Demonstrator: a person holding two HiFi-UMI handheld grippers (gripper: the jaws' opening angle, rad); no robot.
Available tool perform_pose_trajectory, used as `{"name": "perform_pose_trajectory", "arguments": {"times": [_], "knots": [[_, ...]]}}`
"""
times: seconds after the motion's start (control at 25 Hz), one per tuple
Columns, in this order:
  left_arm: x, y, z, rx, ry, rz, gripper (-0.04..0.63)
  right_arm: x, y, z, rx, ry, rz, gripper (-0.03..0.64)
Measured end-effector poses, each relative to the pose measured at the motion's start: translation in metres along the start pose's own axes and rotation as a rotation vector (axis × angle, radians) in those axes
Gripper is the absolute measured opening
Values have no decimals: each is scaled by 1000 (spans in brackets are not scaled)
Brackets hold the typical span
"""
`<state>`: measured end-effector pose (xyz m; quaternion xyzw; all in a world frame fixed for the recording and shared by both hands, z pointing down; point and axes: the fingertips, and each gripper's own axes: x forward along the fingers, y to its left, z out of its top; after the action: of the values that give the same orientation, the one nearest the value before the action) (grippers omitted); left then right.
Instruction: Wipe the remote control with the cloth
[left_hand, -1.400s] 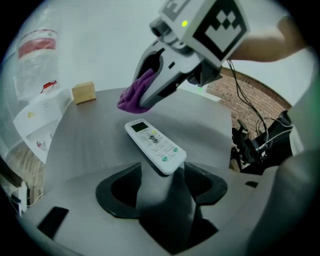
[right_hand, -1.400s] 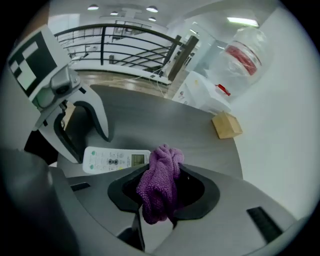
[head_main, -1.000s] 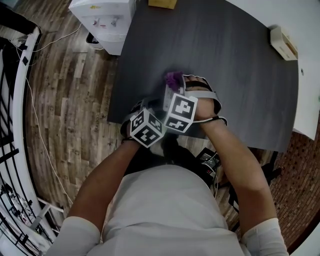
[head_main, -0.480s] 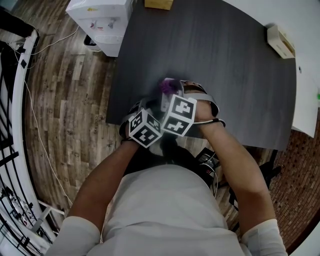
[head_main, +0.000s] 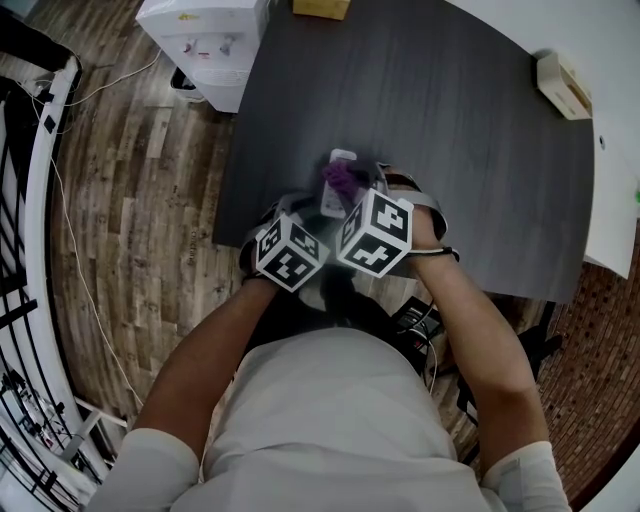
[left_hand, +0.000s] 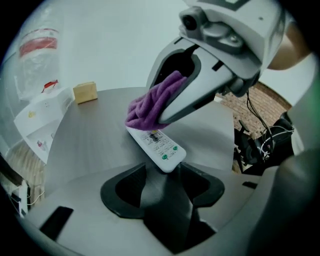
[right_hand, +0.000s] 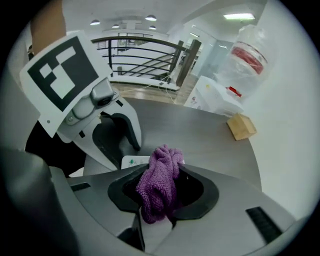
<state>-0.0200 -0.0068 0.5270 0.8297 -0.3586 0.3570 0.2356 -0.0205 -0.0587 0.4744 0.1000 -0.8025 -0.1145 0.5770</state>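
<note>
The remote control (left_hand: 159, 146) is held off the dark table (head_main: 450, 120) near the table's lower edge in the head view. Its near end is clamped between the jaws of the left gripper (left_hand: 166, 170), which have just been closing onto it. Its button face is turned upward. In the left gripper view its long axis is seen running from the jaws at lower centre up toward the upper left. In the head view it runs almost straight up the frame, with the far end pointed away from the person. The purple cloth (right_hand: 159, 182) is pinched, bunched, between the jaws of the right gripper (right_hand: 161, 186) and is pressed onto the far half of the remote control. Compared with a second ago, the cloth has been drawn down the remote control toward the person, so that the white far end is now exposed above it. The right gripper's marker cube has been rolled and shifted slightly to the right, while the left gripper has been kept in place.
</note>
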Motion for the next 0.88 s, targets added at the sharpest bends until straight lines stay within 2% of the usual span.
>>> {"name": "perform_pose_trajectory", "arguments": {"times": [0.16,0.4,0.56,0.88], "knots": [[1,-2,-1,10,9,4,219,7,20,0,-112,30,-3,129],[2,-4,-1,22,16,20,222,0,34,-2,87,-10,81,129],[2,-4,0,21,20,25,222,-5,46,-4,103,-23,84,129],[2,-2,-2,15,19,28,222,-16,73,-4,218,-64,218,129]]}}
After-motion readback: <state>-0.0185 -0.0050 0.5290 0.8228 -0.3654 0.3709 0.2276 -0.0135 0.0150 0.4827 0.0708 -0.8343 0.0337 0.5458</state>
